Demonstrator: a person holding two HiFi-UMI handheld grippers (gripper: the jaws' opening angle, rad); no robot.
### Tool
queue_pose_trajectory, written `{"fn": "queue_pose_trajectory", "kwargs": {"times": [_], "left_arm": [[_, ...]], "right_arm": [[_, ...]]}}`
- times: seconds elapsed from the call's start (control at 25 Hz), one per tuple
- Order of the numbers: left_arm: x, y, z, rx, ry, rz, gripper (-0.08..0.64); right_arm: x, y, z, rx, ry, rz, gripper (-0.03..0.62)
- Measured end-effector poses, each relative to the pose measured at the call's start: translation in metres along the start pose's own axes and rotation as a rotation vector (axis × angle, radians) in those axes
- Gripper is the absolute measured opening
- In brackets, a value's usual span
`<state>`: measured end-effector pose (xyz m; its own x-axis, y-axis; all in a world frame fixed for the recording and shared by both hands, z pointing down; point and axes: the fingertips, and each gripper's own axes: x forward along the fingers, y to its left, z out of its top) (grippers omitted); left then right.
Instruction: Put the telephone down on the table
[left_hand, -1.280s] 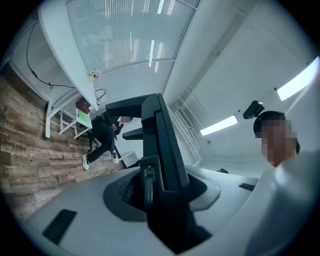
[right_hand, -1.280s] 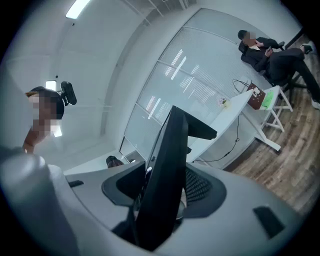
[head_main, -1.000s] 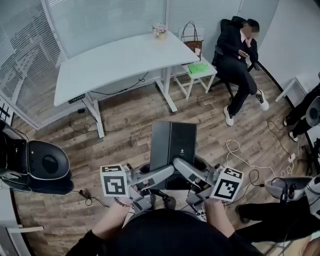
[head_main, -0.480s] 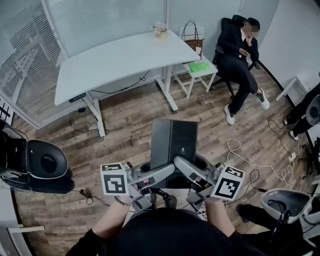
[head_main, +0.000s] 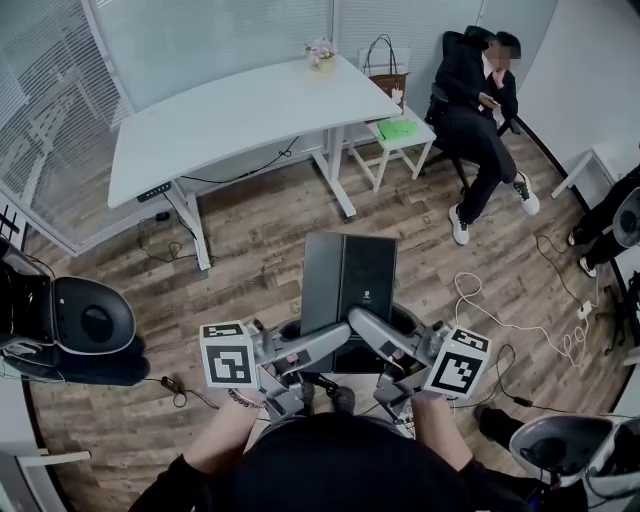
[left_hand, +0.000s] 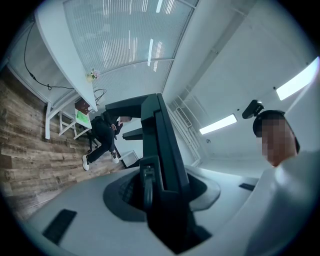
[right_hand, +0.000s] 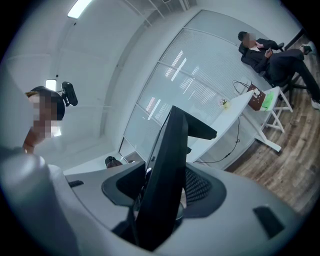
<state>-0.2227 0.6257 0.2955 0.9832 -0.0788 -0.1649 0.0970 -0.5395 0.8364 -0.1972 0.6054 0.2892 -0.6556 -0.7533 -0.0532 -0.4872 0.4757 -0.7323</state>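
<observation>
Mid-carry — clamping flat dark-grey rectangular telephone (head_main: 346, 283) edge-on between jaws of left gripper (head_main: 338, 343) and right gripper (head_main: 358, 324); next, needs reaching white table (head_main: 240, 120) well ahead of jaws, then lowering

Bright, even light from ceiling strips (left_hand: 218, 123), soft shadows, fisheye warp and dark corners in gripper views.

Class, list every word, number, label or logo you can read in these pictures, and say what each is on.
No text is readable.
Small pale logo on the dark telephone: too small to read.
Black-and-white squares on the two marker cubes: patterns, not words.
</observation>
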Motion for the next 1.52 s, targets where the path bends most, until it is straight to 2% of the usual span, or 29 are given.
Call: {"fn": "queue_pose_trajectory", "kwargs": {"times": [0.52, 1.04, 1.36, 1.52], "left_arm": [[-0.023, 0.005, 0.015, 0.018, 0.010, -0.035, 0.190], [-0.043, 0.020, 0.029, 0.022, 0.060, -0.058, 0.190], [-0.031, 0.036, 0.045, 0.026, 0.062, -0.054, 0.192], [-0.014, 0.050, 0.063, 0.032, 0.056, -0.051, 0.192]], "right_arm": [[0.026, 0.008, -0.007, -0.048, -0.010, -0.002, 0.218], [0.052, 0.003, -0.016, -0.049, -0.051, -0.025, 0.218], [0.061, -0.016, -0.001, -0.048, -0.053, -0.023, 0.218], [0.070, -0.033, 0.019, -0.050, -0.051, -0.017, 0.218]]}}
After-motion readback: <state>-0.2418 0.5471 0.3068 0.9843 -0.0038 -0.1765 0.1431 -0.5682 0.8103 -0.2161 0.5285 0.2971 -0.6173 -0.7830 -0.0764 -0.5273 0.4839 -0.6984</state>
